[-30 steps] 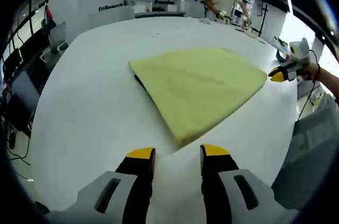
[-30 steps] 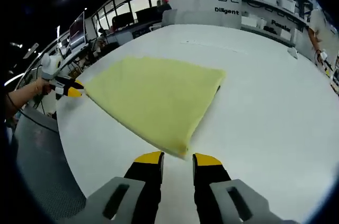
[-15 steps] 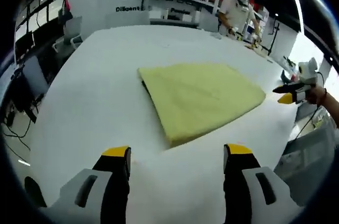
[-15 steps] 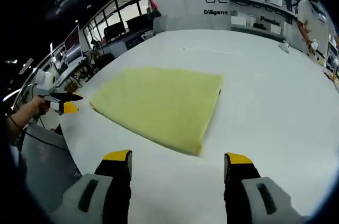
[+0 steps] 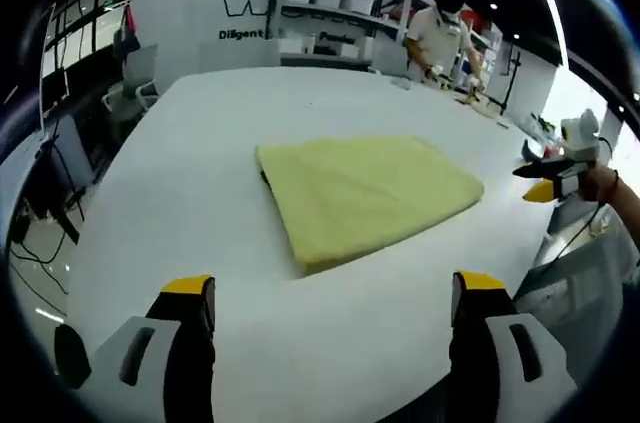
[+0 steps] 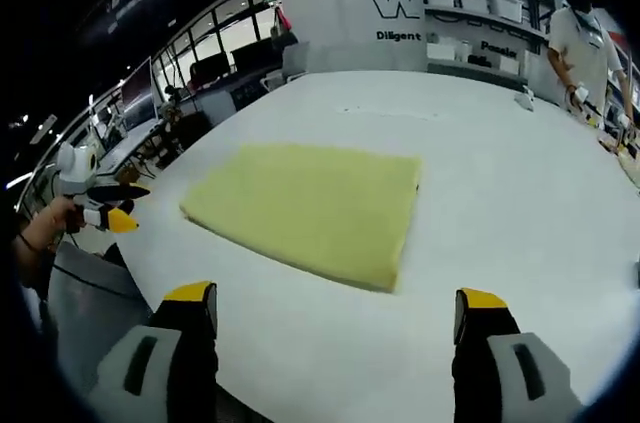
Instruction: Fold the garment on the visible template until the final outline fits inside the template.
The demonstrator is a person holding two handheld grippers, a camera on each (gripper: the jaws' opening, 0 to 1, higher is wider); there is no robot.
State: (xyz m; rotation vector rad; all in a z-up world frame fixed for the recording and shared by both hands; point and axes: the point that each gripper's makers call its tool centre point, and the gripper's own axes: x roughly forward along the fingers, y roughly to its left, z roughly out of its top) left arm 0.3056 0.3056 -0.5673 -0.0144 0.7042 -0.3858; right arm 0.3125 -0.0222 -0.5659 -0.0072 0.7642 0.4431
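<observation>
Big white round table [image 5: 180,193] in shelved workshop. Folded yellow cloth garment [image 5: 365,195] flat mid-table, well ahead of left gripper [image 5: 333,288] and right gripper [image 6: 338,296], both jaws spread wide.

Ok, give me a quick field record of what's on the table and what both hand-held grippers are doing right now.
garment: yellow garment, folded into a flat rectangle
surface: white table
left hand-held gripper: jaws wide open, holding nothing, off the garment
right hand-held gripper: jaws wide open, holding nothing, off the garment
template: dark sliver at the garment's edge, otherwise hidden
background: person by the shelves
</observation>
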